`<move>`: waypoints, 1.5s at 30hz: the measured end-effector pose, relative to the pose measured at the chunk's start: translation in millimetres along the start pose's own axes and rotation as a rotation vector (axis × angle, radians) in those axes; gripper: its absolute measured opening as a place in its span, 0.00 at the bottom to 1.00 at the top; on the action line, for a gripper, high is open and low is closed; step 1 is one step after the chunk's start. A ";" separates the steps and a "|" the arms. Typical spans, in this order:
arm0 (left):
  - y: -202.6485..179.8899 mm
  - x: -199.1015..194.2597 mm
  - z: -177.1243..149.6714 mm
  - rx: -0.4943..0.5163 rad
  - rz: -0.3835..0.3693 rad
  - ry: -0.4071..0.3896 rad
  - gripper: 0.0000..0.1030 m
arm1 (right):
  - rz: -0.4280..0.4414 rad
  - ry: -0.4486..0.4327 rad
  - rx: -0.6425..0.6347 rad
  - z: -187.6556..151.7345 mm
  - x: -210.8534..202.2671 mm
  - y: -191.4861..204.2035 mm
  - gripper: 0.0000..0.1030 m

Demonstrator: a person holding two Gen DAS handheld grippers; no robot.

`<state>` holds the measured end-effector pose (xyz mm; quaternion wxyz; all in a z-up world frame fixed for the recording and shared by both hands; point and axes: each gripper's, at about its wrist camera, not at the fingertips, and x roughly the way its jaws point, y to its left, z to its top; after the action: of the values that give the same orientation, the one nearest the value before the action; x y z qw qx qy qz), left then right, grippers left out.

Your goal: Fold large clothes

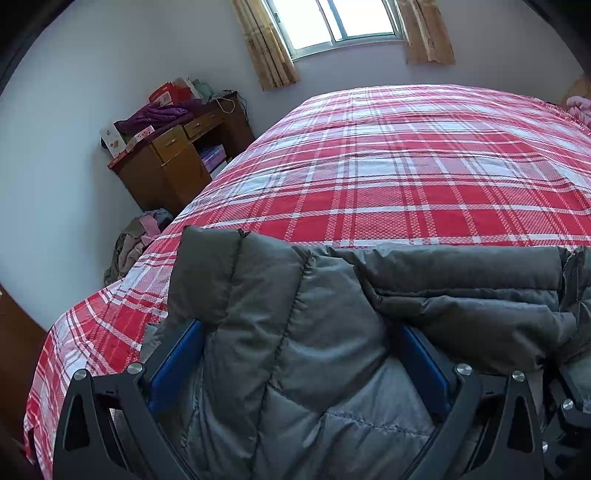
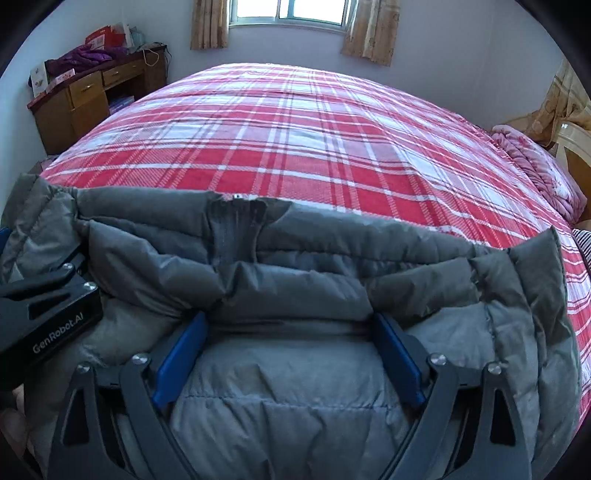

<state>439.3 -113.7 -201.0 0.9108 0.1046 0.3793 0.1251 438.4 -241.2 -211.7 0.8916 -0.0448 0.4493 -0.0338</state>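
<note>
The left tongs point(image 1: 301, 354) stand wide apart with the grey padded jacket point(image 1: 295, 332) bulging between them, above the red plaid bed point(image 1: 406, 166); a cluttered bench point(image 1: 177, 155) stands by the wall.

A bedroom in a home. A bed point(image 2: 295, 140) with a red plaid cover fills the room, beside a cluttered wooden desk point(image 1: 177, 158) and a curtained window point(image 1: 343, 26).

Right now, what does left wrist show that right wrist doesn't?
Only left wrist: a clothes pile on the floor beside the bed. Only right wrist: the pink blanket in full, a headboard, and the left gripper from outside. Both: grey jacket between open blue fingers, plaid bedspread, desk, window.
</note>
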 end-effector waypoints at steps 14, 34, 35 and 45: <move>54.0 -67.3 -48.7 0.063 0.003 -0.025 0.99 | -0.011 0.055 -0.060 -10.1 -45.2 5.8 0.95; 140.3 -77.0 -133.8 -0.202 -0.099 0.079 0.99 | -0.045 -0.044 -0.085 -117.8 -103.8 24.6 1.00; 140.6 -77.4 -134.3 -0.207 -0.100 0.084 0.99 | -0.053 -0.066 -0.089 -121.8 -98.3 26.9 1.00; 149.5 -79.1 -156.1 -0.313 -0.246 0.122 0.99 | -0.060 -0.102 -0.105 -146.2 -140.1 17.3 1.00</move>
<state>251.3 18.5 -213.5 0.8998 -0.0932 0.4193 0.0766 238.0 -217.2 -188.3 0.9083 -0.1065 0.4029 -0.0348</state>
